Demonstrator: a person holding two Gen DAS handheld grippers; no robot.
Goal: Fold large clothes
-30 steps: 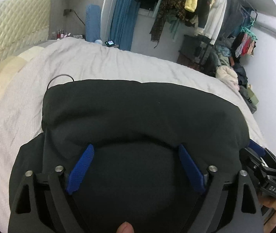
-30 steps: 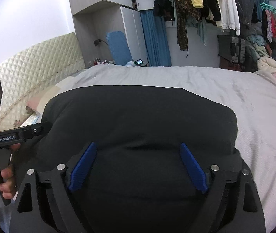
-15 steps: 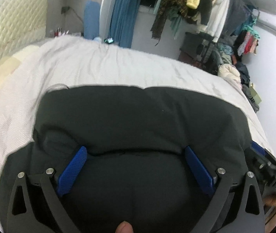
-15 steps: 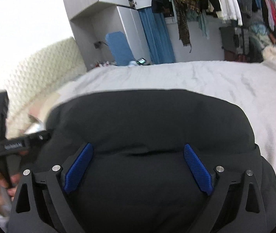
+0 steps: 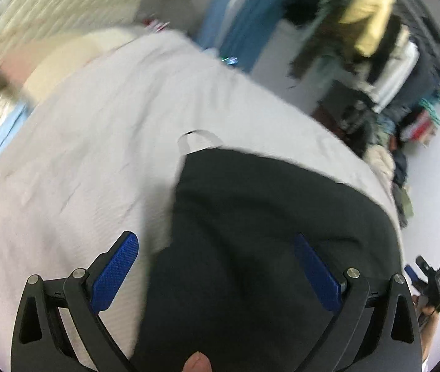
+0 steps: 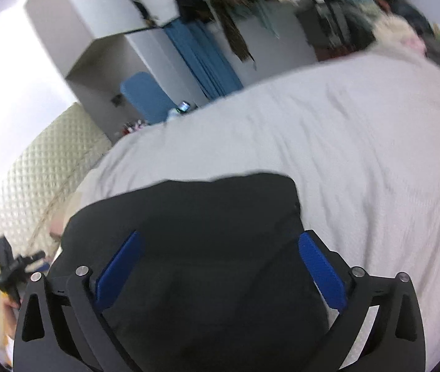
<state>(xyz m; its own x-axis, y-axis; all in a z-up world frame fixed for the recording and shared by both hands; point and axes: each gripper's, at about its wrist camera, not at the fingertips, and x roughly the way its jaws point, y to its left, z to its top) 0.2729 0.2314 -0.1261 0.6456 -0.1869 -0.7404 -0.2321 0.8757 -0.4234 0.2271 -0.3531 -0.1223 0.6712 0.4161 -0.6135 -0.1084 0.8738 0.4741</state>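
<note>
Black garment (image 5: 266,217) looks mostly folded on the bed (image 5: 89,142), both tongs, left (image 5: 216,271) and right (image 6: 220,274), wide open, holding nothing.

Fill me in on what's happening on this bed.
A person holding a gripper in each hand is folding a black garment laid on the grey bedspread. The left gripper and right gripper are both open, hovering over opposite sides of the cloth, neither pinching it. The views are motion-blurred.

Black garment (image 5: 275,217), folded, lying on bed.
</note>
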